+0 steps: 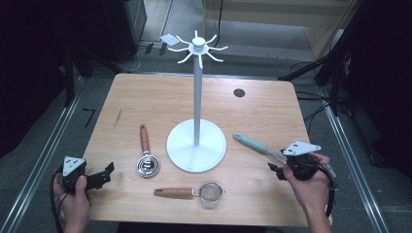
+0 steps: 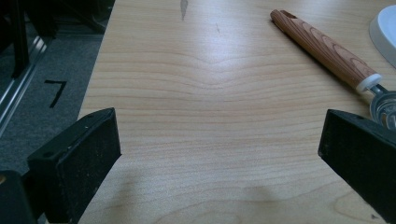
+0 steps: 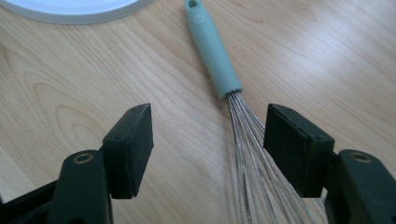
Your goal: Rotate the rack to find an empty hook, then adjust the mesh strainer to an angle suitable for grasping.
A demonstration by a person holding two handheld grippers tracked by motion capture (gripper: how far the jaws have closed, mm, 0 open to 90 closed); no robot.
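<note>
The right gripper [image 3: 208, 149] is hovering with jaws wide apart around the whisk [image 3: 219, 60], which is lying on the table [image 1: 160, 97] right of the stand [image 1: 196, 145]; the left gripper [image 2: 219, 154] is also gaping, holding nothing.

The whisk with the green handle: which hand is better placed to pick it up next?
Probably the right. The right tool hovers open over the whisk, whose wires run between its jaws. The left tool is at the table's opposite edge, near a wooden-handled utensil.

You see a whisk [image 3: 215, 51] with a teal handle, a white stand [image 1: 196, 144], wood-grain handles on scoop [image 1: 145, 139] and strainer [image 1: 174, 192], black grippers [image 1: 99, 177].
</note>
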